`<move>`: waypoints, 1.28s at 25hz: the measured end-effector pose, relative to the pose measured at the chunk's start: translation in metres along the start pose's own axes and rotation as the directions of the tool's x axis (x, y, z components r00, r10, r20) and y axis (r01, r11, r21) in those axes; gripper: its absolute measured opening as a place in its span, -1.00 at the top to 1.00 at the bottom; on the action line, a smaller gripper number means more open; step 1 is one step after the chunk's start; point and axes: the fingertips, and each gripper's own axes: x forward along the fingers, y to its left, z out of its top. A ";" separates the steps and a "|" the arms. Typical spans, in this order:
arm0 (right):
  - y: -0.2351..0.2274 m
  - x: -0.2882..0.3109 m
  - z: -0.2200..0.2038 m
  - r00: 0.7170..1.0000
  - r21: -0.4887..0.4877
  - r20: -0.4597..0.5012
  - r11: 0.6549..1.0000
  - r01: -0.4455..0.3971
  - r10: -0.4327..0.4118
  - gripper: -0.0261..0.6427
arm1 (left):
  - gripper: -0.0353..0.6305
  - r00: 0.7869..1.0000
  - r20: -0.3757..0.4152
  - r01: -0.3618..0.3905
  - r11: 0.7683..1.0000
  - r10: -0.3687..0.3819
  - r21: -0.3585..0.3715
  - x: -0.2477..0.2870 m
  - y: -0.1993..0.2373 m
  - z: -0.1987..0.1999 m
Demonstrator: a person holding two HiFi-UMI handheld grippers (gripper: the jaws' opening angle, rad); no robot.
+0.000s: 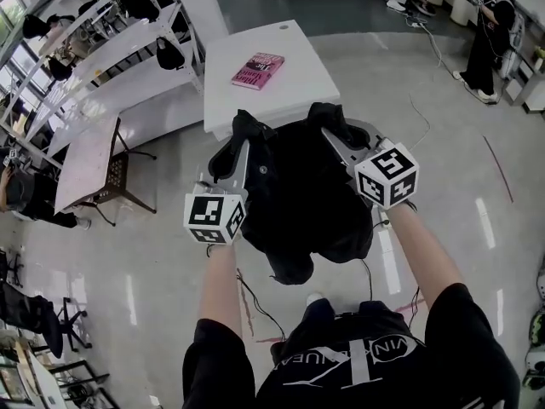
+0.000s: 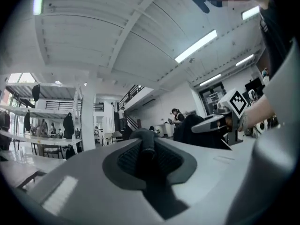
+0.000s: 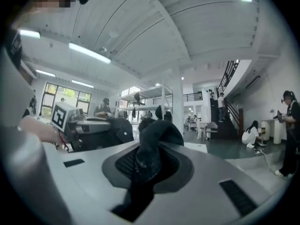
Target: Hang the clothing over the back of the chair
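Note:
A black garment [image 1: 298,203] hangs spread between my two grippers, above the floor in front of the person. My left gripper [image 1: 241,153] is shut on its left upper edge, and a bunched fold of black cloth [image 2: 148,146] sits between the jaws in the left gripper view. On the right upper edge my right gripper [image 1: 330,137] is shut too, with a thick wad of the cloth [image 3: 151,142] standing up out of its jaws. Each gripper view shows the other gripper [image 2: 220,121] [image 3: 86,123] level beside it. The garment's lower part sags toward the person's feet.
A white table [image 1: 298,83] with a pink book [image 1: 258,70] stands just beyond the garment. A small desk with a brown chair [image 1: 115,177] is at the left, with long white tables [image 1: 128,75] behind it. Black office chairs [image 1: 34,313] stand at the lower left. People stand at the far right [image 1: 490,41].

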 end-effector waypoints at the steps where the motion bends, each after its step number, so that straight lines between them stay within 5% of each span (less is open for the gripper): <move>1: -0.001 0.005 -0.010 0.999 -0.025 -0.031 1.000 0.009 -0.010 0.74 | 0.68 1.000 -0.025 0.009 0.999 -0.008 0.031 0.004 -0.003 -0.010; 10: -0.006 0.032 -0.094 0.966 -0.188 -0.253 0.982 -0.001 -0.047 0.74 | 0.67 0.978 -0.203 0.084 0.979 -0.046 0.185 0.033 -0.018 -0.085; 14: -0.015 0.039 -0.082 0.968 -0.300 -0.238 0.954 0.005 -0.080 0.74 | 0.69 0.976 -0.216 0.100 0.961 -0.043 0.259 0.039 -0.007 -0.081; 20: -0.035 0.042 -0.035 0.982 -0.332 -0.149 0.941 0.061 -0.117 0.74 | 0.69 0.983 -0.180 0.019 0.965 0.030 0.263 0.056 0.026 -0.053; 26: -0.031 0.053 -0.096 0.949 -0.296 -0.297 0.955 0.012 -0.104 0.74 | 0.68 0.942 -0.337 0.073 0.978 -0.003 0.195 0.064 0.009 -0.129; 32: -0.031 0.059 -0.145 0.906 -0.298 -0.404 0.954 0.002 -0.128 0.74 | 0.63 0.904 -0.427 0.134 0.970 -0.035 0.203 0.065 -0.007 -0.172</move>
